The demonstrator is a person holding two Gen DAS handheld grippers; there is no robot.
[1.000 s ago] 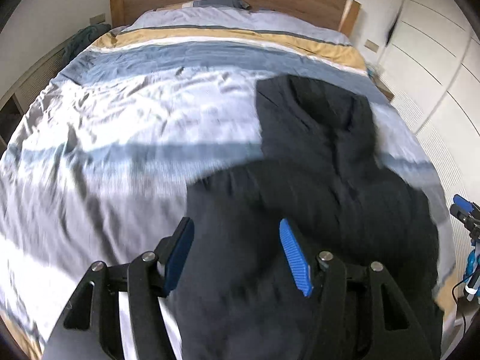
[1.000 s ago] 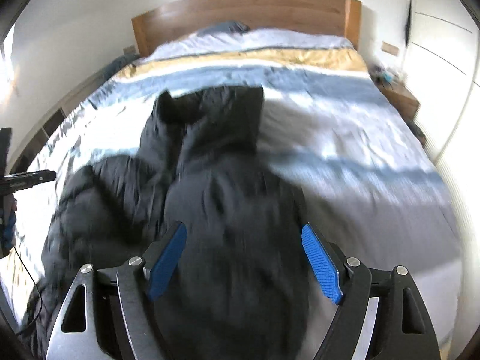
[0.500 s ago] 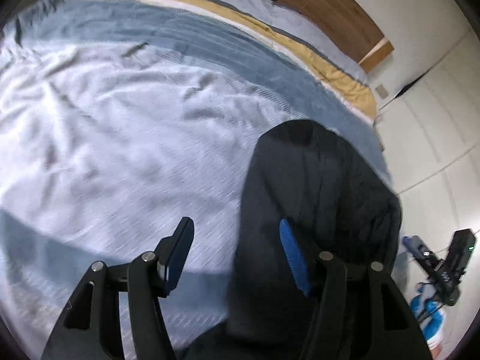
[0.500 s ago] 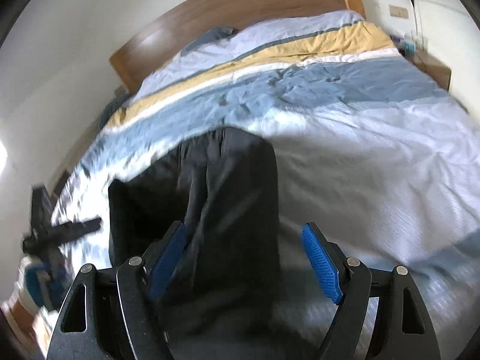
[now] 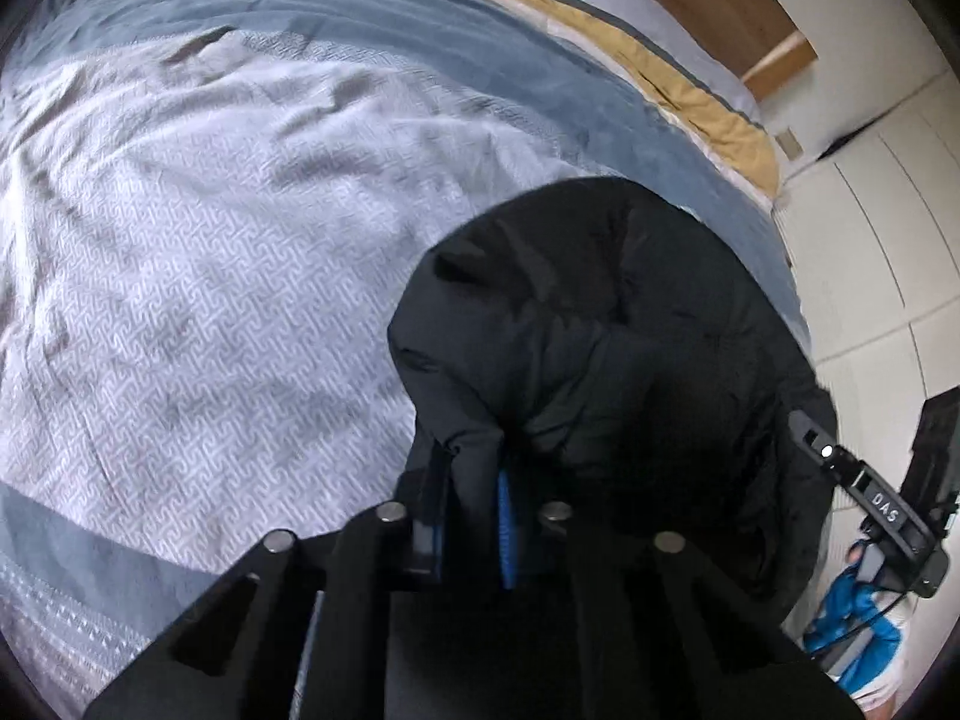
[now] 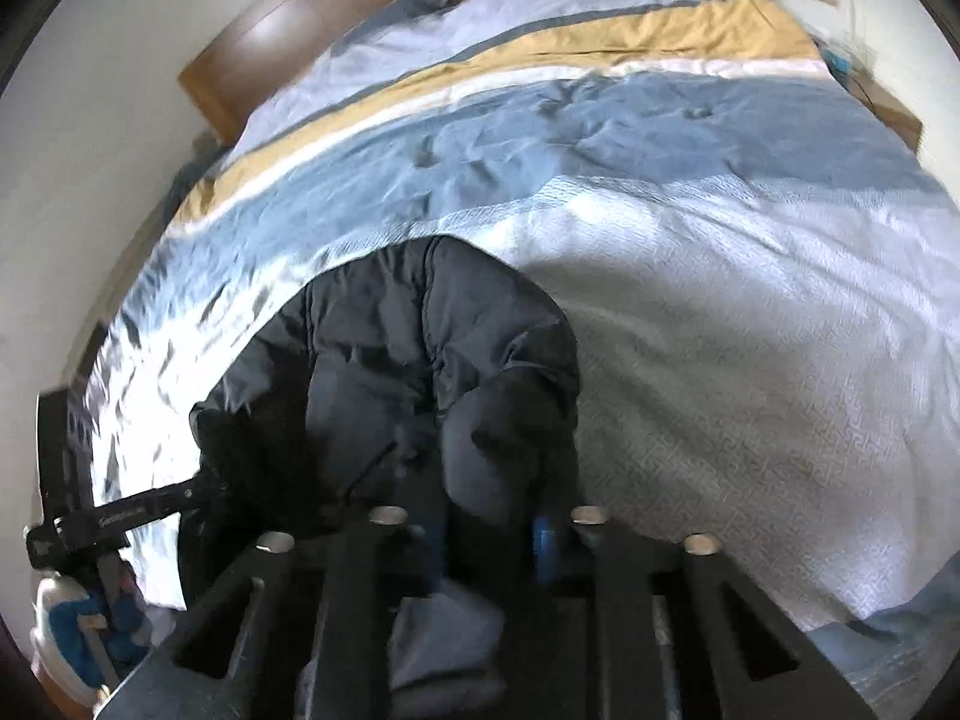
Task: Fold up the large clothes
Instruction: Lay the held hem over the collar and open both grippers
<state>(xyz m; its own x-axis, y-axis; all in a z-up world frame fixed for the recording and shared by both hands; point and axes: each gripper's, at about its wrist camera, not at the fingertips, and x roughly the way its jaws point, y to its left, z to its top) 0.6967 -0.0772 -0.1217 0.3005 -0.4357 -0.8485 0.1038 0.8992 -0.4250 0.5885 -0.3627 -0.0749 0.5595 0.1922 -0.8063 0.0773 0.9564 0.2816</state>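
two hand-held grippers, both now clamped on the near edge of one black padded jacket (image 5: pixel 600 324) lying on a striped bed cover (image 5: pixel 210 276). left gripper (image 5: pixel 471 504): its jaws have just been closing; half a second earlier they stood wide apart over the jacket's edge, and now the blue pads (image 5: pixel 505 516) press a fold of dark fabric between them. right gripper (image 6: pixel 489 531): likewise its jaws have just been closing, from a wide stance to a pinch on a bunched roll of the same garment, with only a sliver of blue pad visible beside the cloth. position of the garment: it lies in a heap toward the near part of the bed, its far end rounded and puffed, the wooden headboard (image 6: pixel 252 42) well beyond it across the blue and yellow bands of the cover. each view also catches the other gripper at its outer margin, low and just beside the jacket's flank. a white wardrobe front (image 5: pixel 870 228) stands to one side. interpretation: the change from open to pinched jaws marks the end of the reach and the start of a carry, so the next move is judged to be a lift or drag of the held edge to spread or double the jacket. no fold is yet visible; the task appears to be at an early stage. caution: thick, slippery padding may slide out of a narrow pinch under load.
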